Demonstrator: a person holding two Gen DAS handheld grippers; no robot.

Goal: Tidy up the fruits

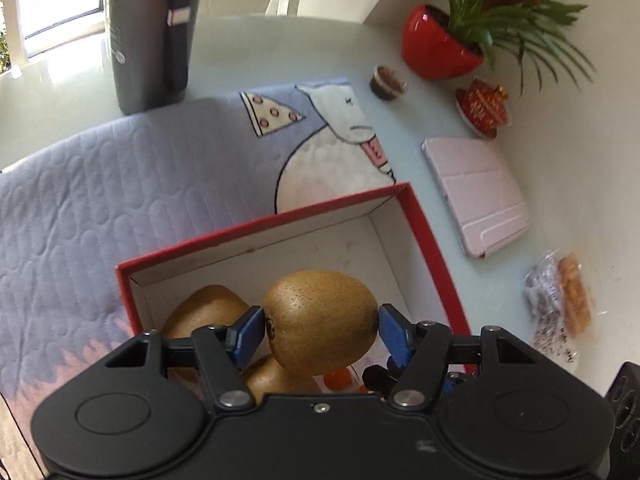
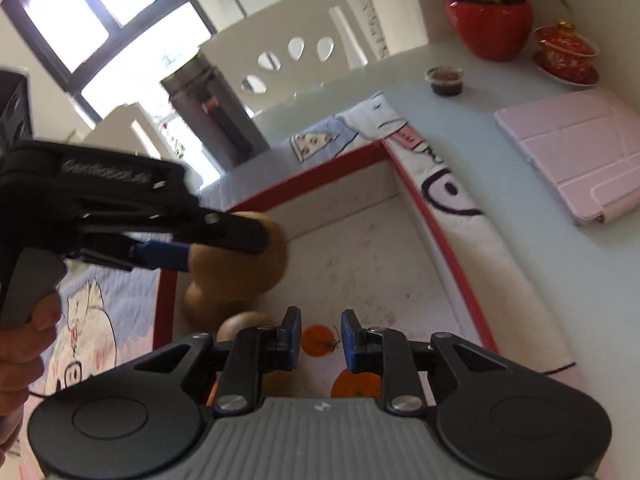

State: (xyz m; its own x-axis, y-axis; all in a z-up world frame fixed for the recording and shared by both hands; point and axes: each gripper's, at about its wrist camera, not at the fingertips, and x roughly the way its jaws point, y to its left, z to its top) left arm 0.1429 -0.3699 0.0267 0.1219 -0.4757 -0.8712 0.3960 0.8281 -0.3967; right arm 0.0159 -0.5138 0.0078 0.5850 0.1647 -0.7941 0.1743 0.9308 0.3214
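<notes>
Kiwi [image 1: 320, 320] clamped between left gripper [image 1: 320, 330] fingers [image 1: 249, 332], above box [image 1: 260, 228]

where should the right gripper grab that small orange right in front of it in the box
Judging from the right wrist view, take the small orange across its round middle, coming straight down from above. It lies on the floor of the box with bare floor on both sides, so the open right gripper can probably straddle it. The stem faces up, so pinch the sides, not the top.
</notes>
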